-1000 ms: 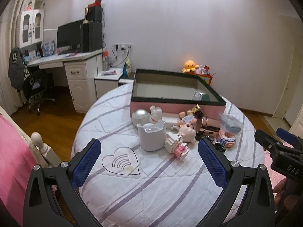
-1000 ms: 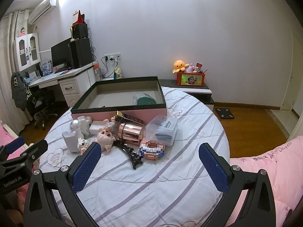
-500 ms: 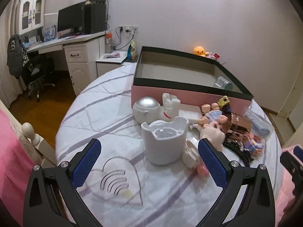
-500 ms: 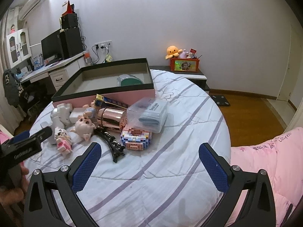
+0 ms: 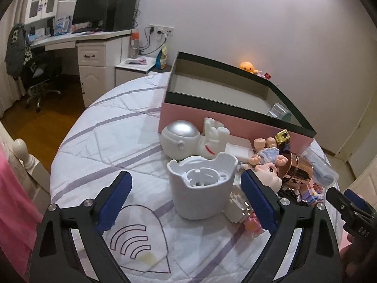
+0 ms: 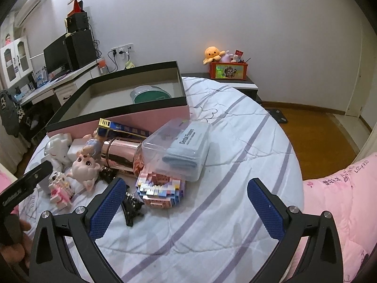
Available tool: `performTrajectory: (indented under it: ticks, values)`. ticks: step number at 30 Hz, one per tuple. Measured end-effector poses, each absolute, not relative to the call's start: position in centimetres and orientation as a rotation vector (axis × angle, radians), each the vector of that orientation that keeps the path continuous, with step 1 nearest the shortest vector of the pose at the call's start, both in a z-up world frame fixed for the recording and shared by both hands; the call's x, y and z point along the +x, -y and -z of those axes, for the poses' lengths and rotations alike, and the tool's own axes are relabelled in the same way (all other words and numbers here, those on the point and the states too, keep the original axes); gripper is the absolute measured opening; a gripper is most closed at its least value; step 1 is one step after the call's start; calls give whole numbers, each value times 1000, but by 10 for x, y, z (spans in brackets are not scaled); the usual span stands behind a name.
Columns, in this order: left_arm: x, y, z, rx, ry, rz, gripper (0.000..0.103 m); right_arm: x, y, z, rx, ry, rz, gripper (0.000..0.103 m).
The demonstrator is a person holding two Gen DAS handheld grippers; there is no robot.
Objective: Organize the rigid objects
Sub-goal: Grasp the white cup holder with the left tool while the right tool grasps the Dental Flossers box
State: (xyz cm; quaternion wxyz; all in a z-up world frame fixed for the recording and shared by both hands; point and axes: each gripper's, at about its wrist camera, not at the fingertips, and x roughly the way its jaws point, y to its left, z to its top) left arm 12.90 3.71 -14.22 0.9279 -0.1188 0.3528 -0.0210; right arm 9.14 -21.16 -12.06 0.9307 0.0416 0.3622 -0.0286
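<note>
Your left hand-held gripper (image 5: 186,198) is wide open, empty, low over the round bed with its white, purple-striped quilt (image 5: 113,141). Its blue pads straddle the white plastic cup-shaped holder (image 5: 201,187) without touching; the holder stands upright, nearest you in the pile. Judged step: approach for the first pick.

Just behind it lies the white astronaut figure with the silver helmet (image 5: 188,139), on its side against the pink box wall. Right of the holder: a pink-and-white brick-built toy (image 5: 245,212), touching or nearly so, then a pink pig-faced doll (image 5: 271,172), a shiny rose-gold metal cylinder (image 6: 120,156) on its side, and a pastel brick-built block model (image 6: 161,189). A black clip-like thing (image 6: 132,206) lies by the right gripper's left finger. The clear plastic lidded tub holding a blue cloth (image 6: 181,147) leans on the pile.

The large shallow pink box with the black rim (image 6: 141,115) sits behind everything, open; only a round green-lidded container (image 6: 150,94) is inside.

Your right hand-held gripper (image 6: 186,208) is also spread open and holds nothing, hovering over bare quilt right of the block model.

Next, likely: push the left gripper forward, close on the holder's wall, lift over the rim. Watch the right pad; it could nudge the brick toy.
</note>
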Motion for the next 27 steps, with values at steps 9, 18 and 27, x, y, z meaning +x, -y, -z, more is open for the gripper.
performTrajectory:
  ticks: [9, 18, 27]
  values:
    - [143, -47, 150, -318, -760, 55, 72, 96, 211, 126, 90, -756, 55, 103]
    - [142, -37, 154, -224, -814, 35, 71, 99, 214, 128, 95, -762, 66, 103]
    - [134, -39, 152, -245, -789, 63, 54, 120, 218, 129, 122, -757, 60, 103]
